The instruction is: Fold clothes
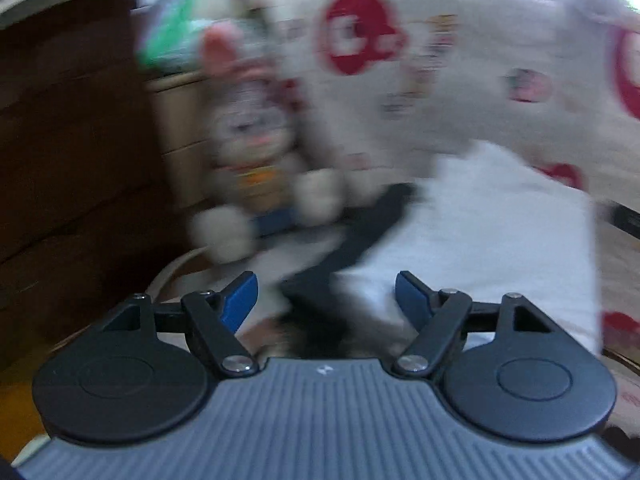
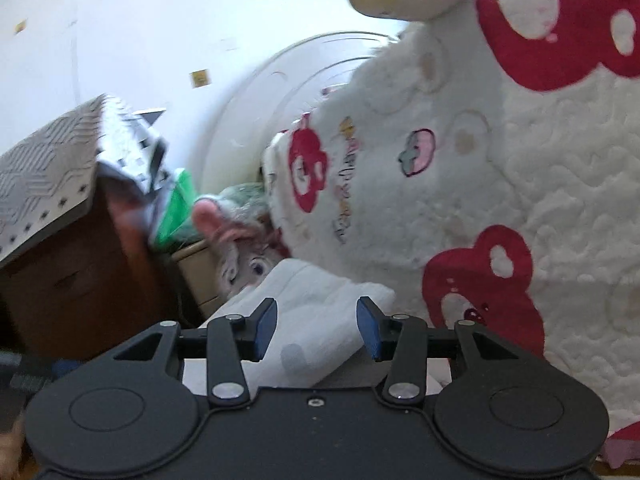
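Note:
A white garment [image 1: 488, 240] lies on the bed ahead of my left gripper [image 1: 326, 300], with a black piece of cloth [image 1: 360, 236] across its left side. That gripper is open, its blue pads apart with nothing between them. The left wrist view is blurred by motion. In the right wrist view the same white garment [image 2: 320, 320], folded into a thick stack, reaches between the open fingers of my right gripper [image 2: 317, 328]. The pads stand apart on either side of it and do not press it.
A white fleece blanket with red bear prints [image 2: 500, 160] [image 1: 440, 60] is heaped behind the garment. A grey plush toy with pink ears [image 1: 248, 120] [image 2: 240, 240] sits at the left. A dark wooden cabinet [image 2: 80, 264] [image 1: 72, 160] stands further left.

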A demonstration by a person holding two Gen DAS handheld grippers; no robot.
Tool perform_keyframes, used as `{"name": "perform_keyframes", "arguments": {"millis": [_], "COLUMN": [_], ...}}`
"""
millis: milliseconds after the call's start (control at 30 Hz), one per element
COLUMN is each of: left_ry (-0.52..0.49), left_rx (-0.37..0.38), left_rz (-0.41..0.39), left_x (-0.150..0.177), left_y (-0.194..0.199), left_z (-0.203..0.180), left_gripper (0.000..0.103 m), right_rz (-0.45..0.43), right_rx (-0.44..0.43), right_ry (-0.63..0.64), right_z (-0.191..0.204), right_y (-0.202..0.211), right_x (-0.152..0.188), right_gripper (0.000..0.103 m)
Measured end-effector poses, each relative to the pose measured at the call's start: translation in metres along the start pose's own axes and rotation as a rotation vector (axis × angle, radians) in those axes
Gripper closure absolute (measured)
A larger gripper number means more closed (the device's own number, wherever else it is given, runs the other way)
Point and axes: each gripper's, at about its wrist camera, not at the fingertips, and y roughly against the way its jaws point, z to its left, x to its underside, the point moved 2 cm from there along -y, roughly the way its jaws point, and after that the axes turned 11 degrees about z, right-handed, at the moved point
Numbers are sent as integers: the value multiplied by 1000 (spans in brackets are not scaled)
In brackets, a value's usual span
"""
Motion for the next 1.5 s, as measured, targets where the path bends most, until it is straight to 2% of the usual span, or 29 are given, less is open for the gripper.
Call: {"name": "perform_keyframes", "arguments": {"millis": [67, 133, 267, 367, 400, 467, 567, 667, 767, 867, 1033, 1133, 1333, 1500], "left_ry": [2, -30, -64, -68, -66, -65, -67, -102, -119, -90, -28, -19, -60, -63], "left_rx": [4, -4, 4, 56, 65, 66, 66, 131, 124, 95, 32, 10, -5, 9], "left_rz": [9, 11, 43, 59, 64, 79, 93, 100, 140, 142, 182, 178, 158, 179], "left_x": [5, 18, 57, 92, 103, 124, 147, 173, 195, 217, 255, 274, 291, 299], "left_y": [13, 30, 51, 65, 68, 71, 72, 75, 75, 78, 81, 85, 93, 95], "left_z": [-3, -16, -52, -80, -89, -110, -141, -172, -197, -210, -222, -228, -238, -241], "left_gripper": [27, 23, 21, 19, 13, 8, 8, 3, 3, 0, 0, 0, 0, 0], "right_rz": [14, 27, 59, 46, 40, 27, 27, 17, 19, 44, 78, 85, 80, 80], "right_rx": [-10, 18, 67, 62, 60, 53, 66, 66, 76, 90, 114, 133, 81, 107], "right_ry": [20, 59, 144, 118, 104, 82, 68, 58, 44, 40, 38, 52, -13, -1], "right_z": [1, -1, 0, -2, -2, -4, -2, -1, -1, -3, -7, -3, 2, 6], "right_y": [10, 29, 63, 93, 103, 127, 159, 185, 206, 220, 241, 251, 262, 270], "right_x": [6, 14, 37, 57, 64, 82, 111, 139, 158, 169, 189, 204, 223, 230], "right_gripper": [47, 47, 45, 38, 38, 37, 37, 37, 34, 33, 32, 32, 32, 32]}}
